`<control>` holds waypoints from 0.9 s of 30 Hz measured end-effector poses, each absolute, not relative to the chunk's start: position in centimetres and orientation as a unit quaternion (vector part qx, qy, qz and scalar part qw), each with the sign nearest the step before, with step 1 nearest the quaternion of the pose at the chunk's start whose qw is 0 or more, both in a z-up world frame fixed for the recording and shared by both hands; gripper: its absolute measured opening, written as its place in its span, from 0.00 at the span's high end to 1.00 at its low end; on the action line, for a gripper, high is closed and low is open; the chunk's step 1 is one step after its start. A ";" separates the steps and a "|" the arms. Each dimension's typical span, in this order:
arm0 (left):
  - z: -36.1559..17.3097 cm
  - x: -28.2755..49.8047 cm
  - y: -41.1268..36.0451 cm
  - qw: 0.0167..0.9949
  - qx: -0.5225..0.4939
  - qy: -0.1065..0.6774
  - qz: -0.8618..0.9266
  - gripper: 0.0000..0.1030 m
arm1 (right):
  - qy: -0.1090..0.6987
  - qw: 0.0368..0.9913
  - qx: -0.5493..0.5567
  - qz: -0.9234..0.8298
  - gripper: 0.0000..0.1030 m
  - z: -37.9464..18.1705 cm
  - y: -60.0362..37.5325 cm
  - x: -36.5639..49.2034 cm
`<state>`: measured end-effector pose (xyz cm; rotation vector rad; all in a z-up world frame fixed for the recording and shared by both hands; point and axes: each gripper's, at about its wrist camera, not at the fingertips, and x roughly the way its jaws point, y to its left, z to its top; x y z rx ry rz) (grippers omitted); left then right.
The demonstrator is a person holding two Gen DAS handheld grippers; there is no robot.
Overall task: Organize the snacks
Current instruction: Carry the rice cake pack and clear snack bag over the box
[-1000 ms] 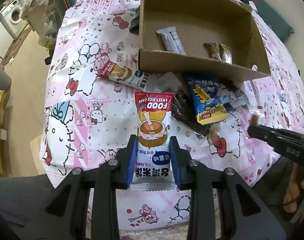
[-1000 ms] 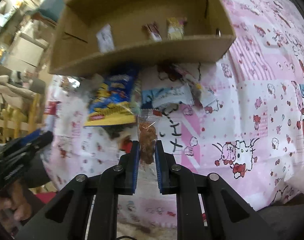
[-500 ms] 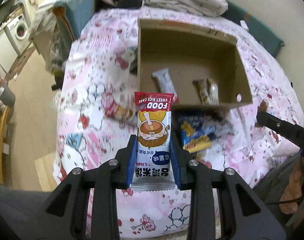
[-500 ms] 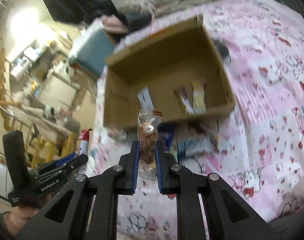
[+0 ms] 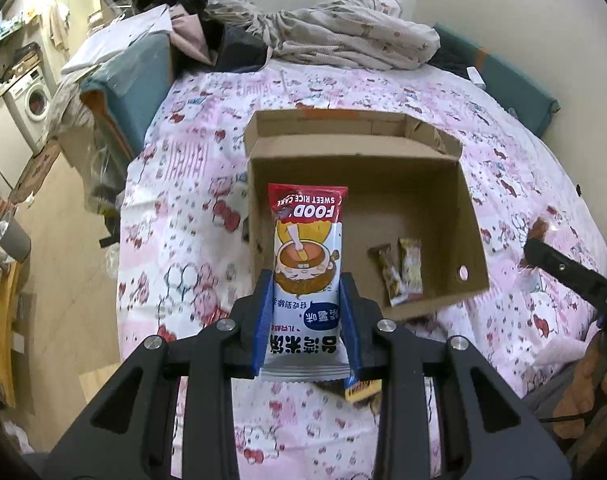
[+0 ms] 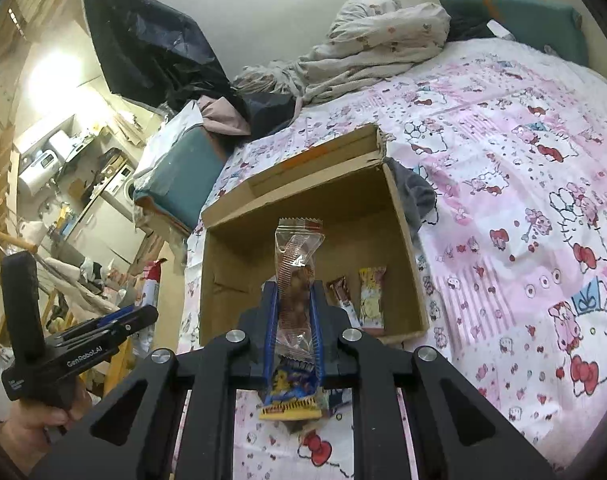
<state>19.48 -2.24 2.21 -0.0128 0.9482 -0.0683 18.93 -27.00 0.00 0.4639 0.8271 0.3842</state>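
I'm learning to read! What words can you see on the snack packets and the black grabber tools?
"FOOD" and "SWEET RICE CAKE": upside down on the red-topped white rice cake packet clamped in the left gripper.
"GenRobot.AI": on the black body of the left gripper as seen from the right wrist.
Chinese characters on the rice cake packet: I cannot read them.
Two small snack bars in the brown cardboard box: print too small.
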 end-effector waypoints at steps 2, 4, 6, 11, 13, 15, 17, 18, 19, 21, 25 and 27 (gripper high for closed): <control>2.1 20.2 -2.5 0.888 -0.006 0.458 -0.035 0.73 | 0.400 0.872 0.218 0.179 0.85 -0.3 -27.0 19.6; 1.6 21.3 -2.7 0.885 -0.007 0.463 -0.038 0.73 | 0.404 0.871 0.219 0.175 0.85 -0.8 -27.1 20.5; 1.2 22.1 -2.9 0.883 -0.010 0.467 -0.038 0.73 | 0.410 0.867 0.224 0.174 0.85 -1.3 -27.3 21.2; 0.5 23.9 -3.2 0.883 -0.009 0.468 -0.040 0.73 | 0.420 0.864 0.220 0.171 0.85 -2.1 -27.1 22.8; 0.2 24.6 -3.5 0.883 -0.006 0.468 -0.041 0.73 | 0.425 0.862 0.216 0.172 0.85 -2.4 -26.9 23.4; -0.3 25.1 -3.6 0.883 -0.008 0.468 -0.042 0.73 | 0.430 0.860 0.213 0.171 0.85 -2.9 -26.8 23.9; -0.8 25.6 -3.8 0.882 -0.011 0.469 -0.044 0.73 | 0.437 0.857 0.213 0.172 0.85 -3.5 -26.6 24.5; -1.0 25.8 -3.9 0.883 -0.009 0.468 -0.045 0.73 | 0.442 0.855 0.210 0.170 0.85 -3.8 -26.4 24.8; -1.4 26.0 -4.1 0.884 -0.004 0.466 -0.045 0.73 | 0.446 0.854 0.208 0.170 0.85 -4.1 -26.3 25.0; -2.0 26.1 -4.2 0.885 0.001 0.464 -0.046 0.73 | 0.459 0.848 0.205 0.168 0.85 -4.9 -25.9 25.6; -3.2 26.7 -4.4 0.885 0.005 0.463 -0.048 0.73 | 0.490 0.837 0.185 0.157 0.84 -6.9 -25.1 26.3; -4.0 26.9 -4.4 0.885 0.010 0.464 -0.043 0.73 | 0.506 0.832 0.171 0.151 0.84 -8.1 -24.6 26.2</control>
